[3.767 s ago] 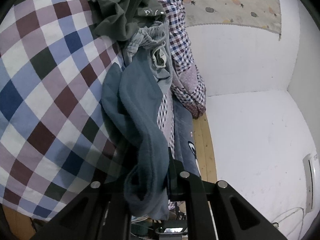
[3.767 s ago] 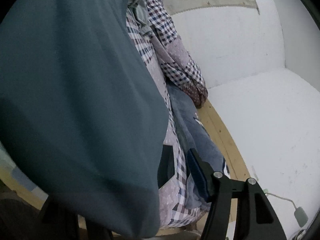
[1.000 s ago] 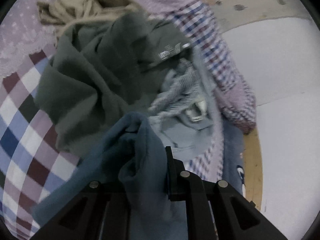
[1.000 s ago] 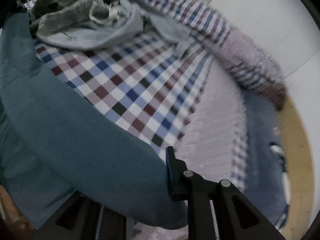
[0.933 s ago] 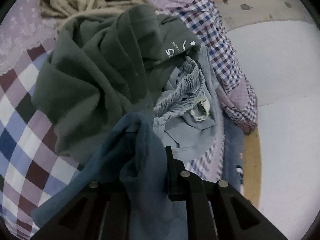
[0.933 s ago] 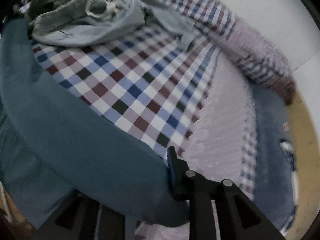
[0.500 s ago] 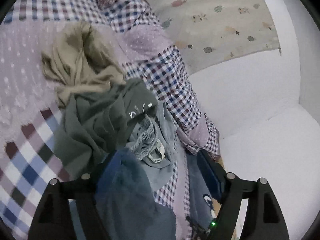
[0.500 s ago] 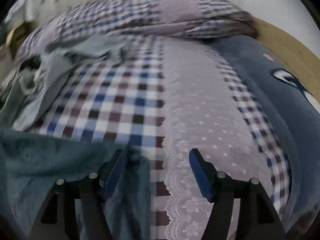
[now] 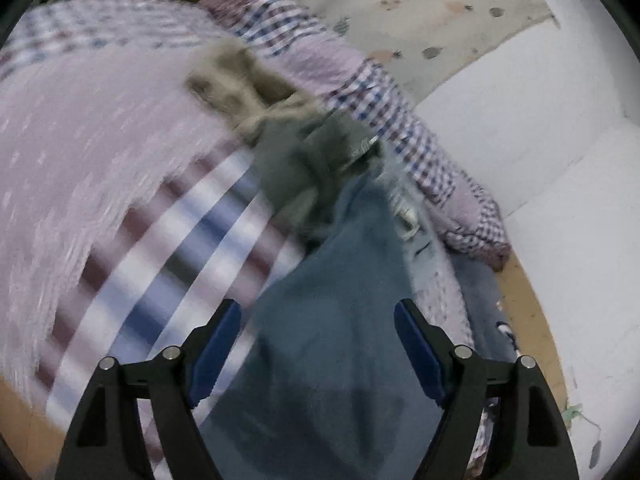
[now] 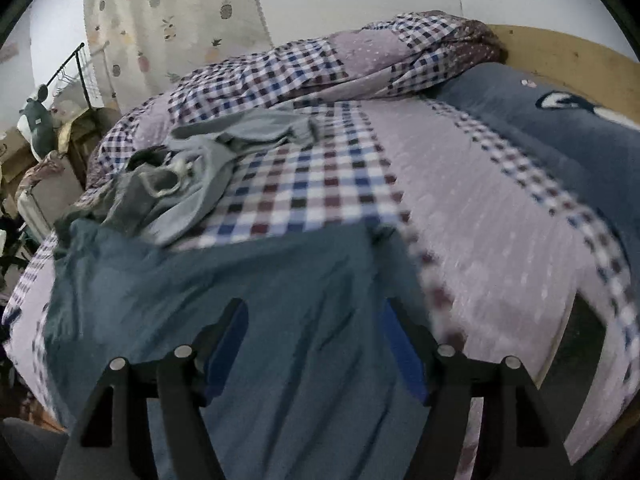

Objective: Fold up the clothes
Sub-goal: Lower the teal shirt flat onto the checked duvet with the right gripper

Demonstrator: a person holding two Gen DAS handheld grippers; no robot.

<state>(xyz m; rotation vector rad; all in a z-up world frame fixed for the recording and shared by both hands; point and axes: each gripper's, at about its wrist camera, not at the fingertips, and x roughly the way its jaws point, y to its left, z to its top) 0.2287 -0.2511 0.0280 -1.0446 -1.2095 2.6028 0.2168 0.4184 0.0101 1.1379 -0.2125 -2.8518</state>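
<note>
"Where's the teal garment [image 10: 224,292] lying?"

"Spread on the bed [image 10: 480,216], at the near edge, right under both tools. In the right wrist view it stretches from the left edge of the bed across to about the lace strip; that's its long axis, running crosswise to the way the right gripper [image 10: 316,340] points."

"And the jaws?"

"Both sets stand wide, nothing pinched. The right ones are opening a touch more, with the cloth below and between them but not pressed. The left gripper [image 9: 318,344] hangs over the garment's other end, where it runs up toward the pile."

"Which hand is closer to a corner?"

"I'd say the right: the cloth's far right corner [image 10: 372,232] sits just ahead of its right jaw. The left has only mid-cloth beneath it."

"What's the fabric like?"

"Soft, matte, knit-looking, lying in shallow creases; it should drag and bunch on the checked quilt [image 10: 304,188]. Beyond it sit 2 crumpled pieces, a dark grey-green garment [image 9: 304,160] and pale grey shorts [image 10: 208,160] with a gathered waistband, plus a tan garment [image 9: 240,72] further back."
</note>
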